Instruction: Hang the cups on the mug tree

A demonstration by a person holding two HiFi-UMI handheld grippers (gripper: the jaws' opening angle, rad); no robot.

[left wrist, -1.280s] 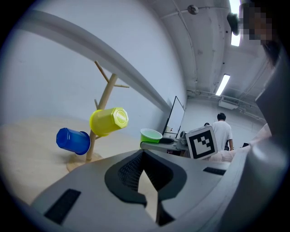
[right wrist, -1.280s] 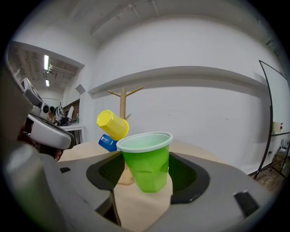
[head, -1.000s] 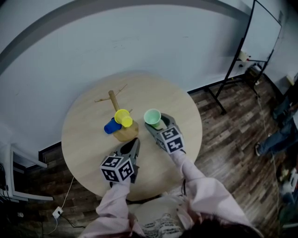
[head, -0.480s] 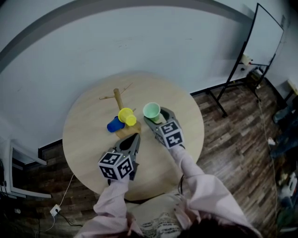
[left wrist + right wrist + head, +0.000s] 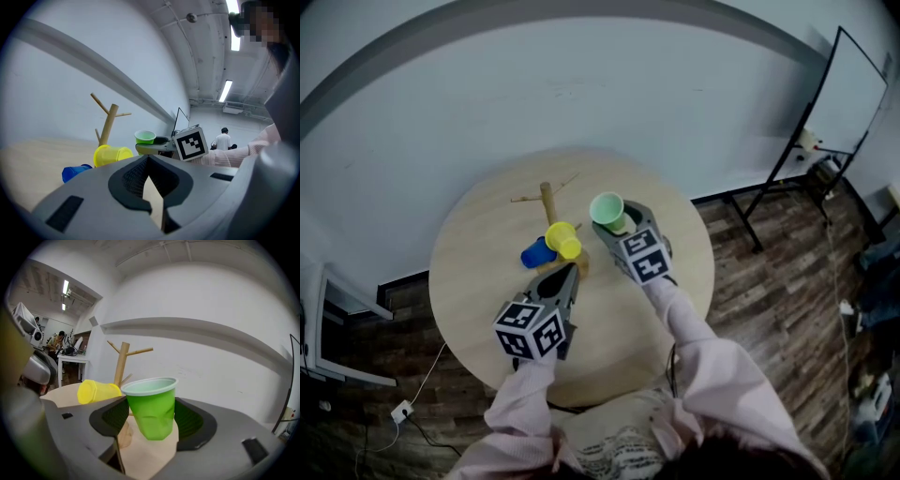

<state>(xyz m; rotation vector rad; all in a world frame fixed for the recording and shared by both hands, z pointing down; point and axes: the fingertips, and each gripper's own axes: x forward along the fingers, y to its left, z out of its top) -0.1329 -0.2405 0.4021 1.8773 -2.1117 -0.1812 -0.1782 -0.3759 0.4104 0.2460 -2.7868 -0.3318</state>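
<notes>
1. The right gripper is pinching a green cup by its sides. Its jaws are standing spread to the cup's width, and the pads are pressing a crease into the cup's wall.
2. The green cup is sitting upright, mouth up. In the head view it is hovering over the round table, just right of the mug tree and apart from its branches.
3. The left gripper is gripping nothing, its jaws pressed together at the tips. It is pointing towards the foot of the mug tree.
4. A yellow cup is hanging sideways on a low branch.
5. A blue cup is lying on its side just beside the yellow cup, left of the trunk in the head view.
</notes>
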